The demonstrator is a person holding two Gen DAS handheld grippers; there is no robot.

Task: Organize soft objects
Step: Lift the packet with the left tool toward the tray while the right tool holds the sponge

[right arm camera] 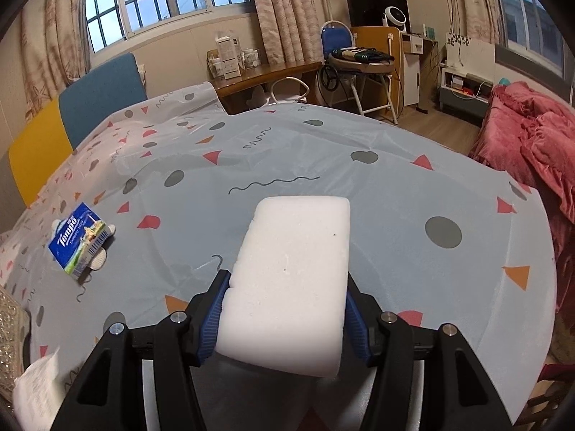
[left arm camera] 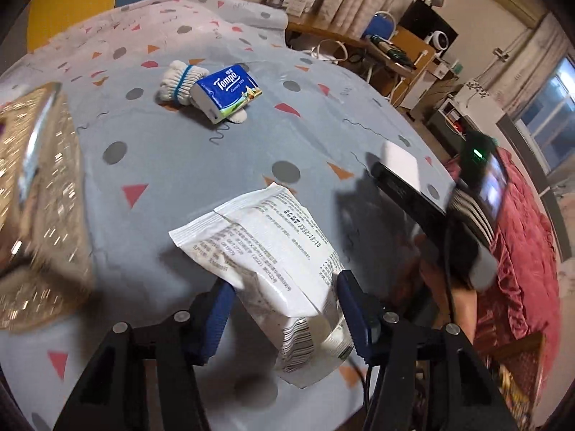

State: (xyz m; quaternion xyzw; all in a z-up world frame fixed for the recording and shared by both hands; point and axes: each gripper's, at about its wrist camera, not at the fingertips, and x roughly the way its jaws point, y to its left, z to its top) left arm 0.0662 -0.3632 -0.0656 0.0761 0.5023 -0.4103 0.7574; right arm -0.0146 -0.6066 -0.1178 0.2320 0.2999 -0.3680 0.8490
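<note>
While both grippers carry loads, sorting looks only partly done. Left gripper (left arm camera: 284, 309) jaws are clamped on a white packet (left arm camera: 266, 248); right gripper (right arm camera: 284, 316) jaws squeeze a white sponge (right arm camera: 291, 280). Well beyond the jaws, a tissue pack (left arm camera: 226, 91) lies atop knit gloves (left arm camera: 179, 79), apparently still unsorted.

The right gripper (right arm camera: 287, 318) clamps a white sponge (right arm camera: 293, 280) between its blue pads (right arm camera: 214, 318), above a grey-blue cloth (right arm camera: 395, 186) patterned with dots, triangles and squiggles; far left on the cloth lies a blue Tempo pack (right arm camera: 79, 239), resting on something white; a printed white packet (right arm camera: 36, 388) shows at the lower left corner; a pink blanket (right arm camera: 532, 143) lies heaped at right.
</note>
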